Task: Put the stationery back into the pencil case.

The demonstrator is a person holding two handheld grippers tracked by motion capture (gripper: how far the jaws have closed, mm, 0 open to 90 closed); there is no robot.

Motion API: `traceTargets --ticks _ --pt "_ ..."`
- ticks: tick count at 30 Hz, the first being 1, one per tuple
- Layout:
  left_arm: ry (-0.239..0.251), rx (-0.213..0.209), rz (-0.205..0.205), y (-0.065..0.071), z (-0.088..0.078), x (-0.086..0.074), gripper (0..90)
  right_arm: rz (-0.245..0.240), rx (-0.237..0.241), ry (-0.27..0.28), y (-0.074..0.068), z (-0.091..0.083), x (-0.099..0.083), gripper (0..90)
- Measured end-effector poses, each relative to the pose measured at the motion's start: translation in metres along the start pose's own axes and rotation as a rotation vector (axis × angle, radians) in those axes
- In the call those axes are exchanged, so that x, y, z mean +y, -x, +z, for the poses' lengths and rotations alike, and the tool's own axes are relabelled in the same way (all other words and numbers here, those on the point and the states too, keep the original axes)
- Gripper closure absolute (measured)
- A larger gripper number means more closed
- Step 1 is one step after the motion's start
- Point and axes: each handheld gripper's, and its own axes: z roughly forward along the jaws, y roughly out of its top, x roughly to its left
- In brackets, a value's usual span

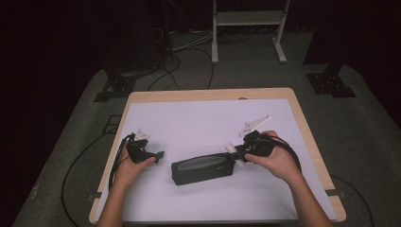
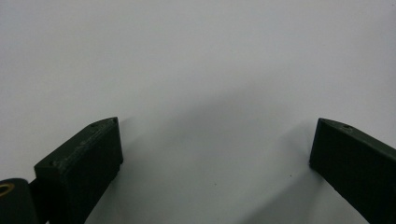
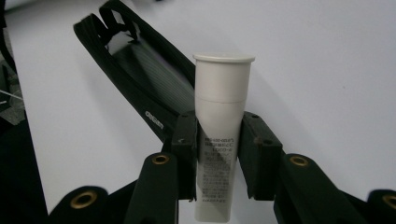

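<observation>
Tube (image 3: 223, 135), white with a flat cap and small print, is clamped between the jaws of the right gripper (image 3: 224, 154), cap pointing away from the hand. In the high view it sits at about 3 o'clock on the counter (image 1: 198, 123), right at the near end of a black pouch (image 1: 203, 169).

The pouch lies flat at the centre of the white counter. Its top looks unzipped in the right gripper view, with a ribbed grey lining showing; whether anything lies inside cannot be told.

The left gripper (image 1: 142, 152) rests at about 9 o'clock, apart from the pouch, its jaws spread wide over bare counter and holding nothing.

By the look of it the job is packing: the tube is gripped and brought to the opening, but not yet inside. Sliding it in and closing the pouch remain.
</observation>
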Motion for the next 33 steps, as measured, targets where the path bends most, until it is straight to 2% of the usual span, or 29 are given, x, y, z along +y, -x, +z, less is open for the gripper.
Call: traceTargets --ticks 17,27,33 --pt "0.000 0.000 0.000 0.000 0.000 0.000 1.7 -0.060 0.055 0.023 -0.015 0.016 0.031 68.2" --pt "0.001 0.000 -0.001 0.000 0.000 0.000 1.6 -0.131 0.082 0.039 -0.025 0.031 0.048 68.2" --pt "0.000 0.000 0.000 0.000 0.000 0.000 1.6 -0.150 0.097 0.051 -0.030 0.038 0.056 68.2"
